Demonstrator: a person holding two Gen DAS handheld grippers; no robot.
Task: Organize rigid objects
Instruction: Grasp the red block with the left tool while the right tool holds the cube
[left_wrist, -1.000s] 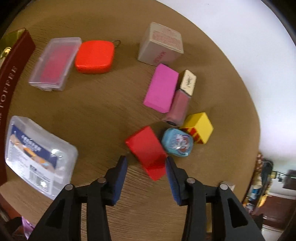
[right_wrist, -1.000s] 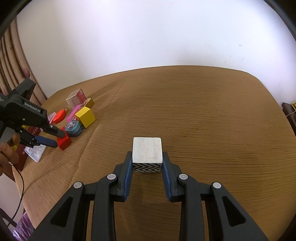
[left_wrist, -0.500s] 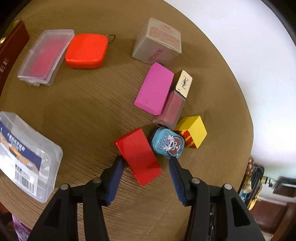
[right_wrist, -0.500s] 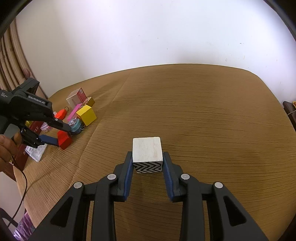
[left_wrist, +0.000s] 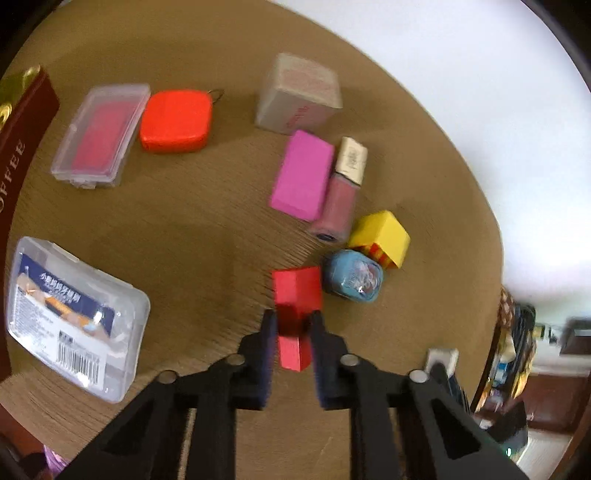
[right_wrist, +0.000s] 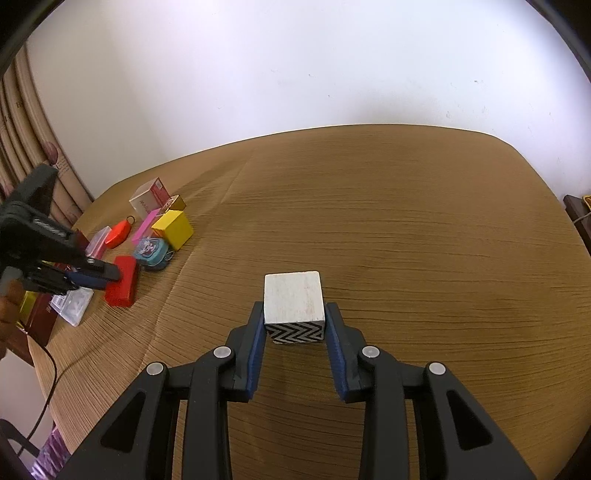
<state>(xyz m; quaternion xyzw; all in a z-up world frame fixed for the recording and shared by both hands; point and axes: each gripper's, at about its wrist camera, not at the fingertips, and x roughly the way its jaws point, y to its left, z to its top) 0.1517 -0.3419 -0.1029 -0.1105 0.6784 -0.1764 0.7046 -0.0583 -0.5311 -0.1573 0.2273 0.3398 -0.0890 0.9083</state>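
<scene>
Since a second ago, the left gripper (left_wrist: 292, 325) has moved in over the red block (left_wrist: 296, 295), which has turned on the brown bench (left_wrist: 184, 229) and now lies lengthwise between the closing fingers (left_wrist: 267, 332), pinched at its sides. Just beside it sit a blue tin (left_wrist: 352, 277) and a yellow cube (left_wrist: 380, 238). Well apart, the right gripper (right_wrist: 294, 321) holds a white cube with a zigzag side (right_wrist: 294, 306), its fingers (right_wrist: 256, 332) pressed against both sides.
</scene>
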